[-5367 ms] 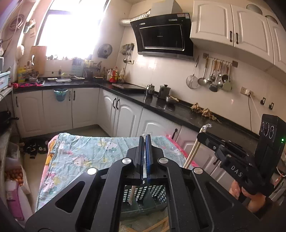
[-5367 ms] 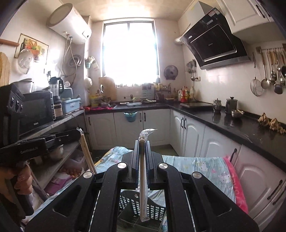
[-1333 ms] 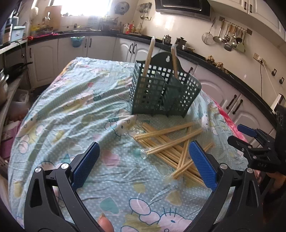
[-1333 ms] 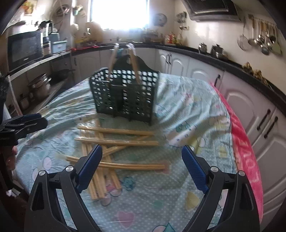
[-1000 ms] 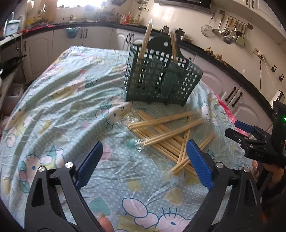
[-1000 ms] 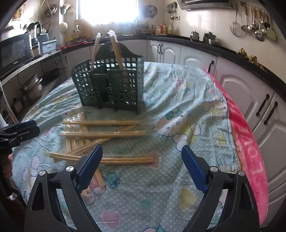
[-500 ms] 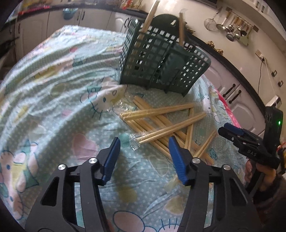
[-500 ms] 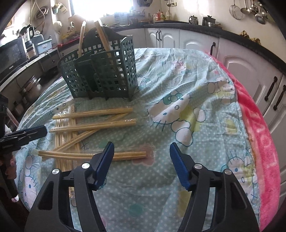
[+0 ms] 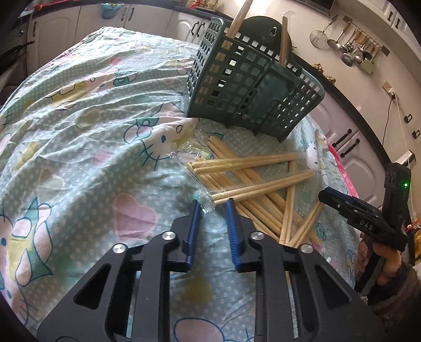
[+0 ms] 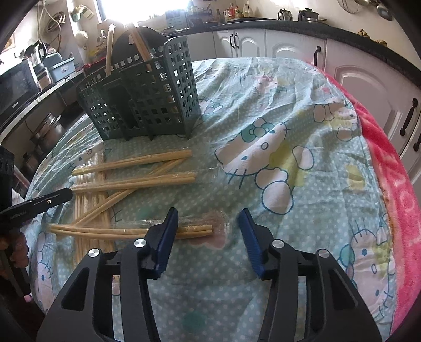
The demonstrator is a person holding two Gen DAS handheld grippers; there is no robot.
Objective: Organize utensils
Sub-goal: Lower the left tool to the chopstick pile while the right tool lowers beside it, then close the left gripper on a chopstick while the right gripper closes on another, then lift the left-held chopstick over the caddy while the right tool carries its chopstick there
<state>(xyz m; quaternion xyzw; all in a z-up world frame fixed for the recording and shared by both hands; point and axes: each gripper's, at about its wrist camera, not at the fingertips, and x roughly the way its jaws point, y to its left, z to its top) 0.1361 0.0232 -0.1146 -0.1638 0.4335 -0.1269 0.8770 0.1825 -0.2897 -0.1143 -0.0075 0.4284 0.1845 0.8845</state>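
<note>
Left wrist view: one green basket [image 9: 250, 86] holds two wrapped chopstick pairs [image 9: 238, 17]; loose pile [image 9: 252, 179] uncountable. Left gripper [image 9: 211, 204] fingers closing around wrapper tip, not clamped. Right gripper [image 10: 208, 214] fingers closing, apart over one pair [image 10: 126, 231].

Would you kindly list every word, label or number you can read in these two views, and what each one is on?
"DAS": white letters on the right gripper, seen from the left wrist.
Pale lettering on the left gripper, seen from the right wrist: too blurred to read.
Brand mark on the microwave: too small to read.
</note>
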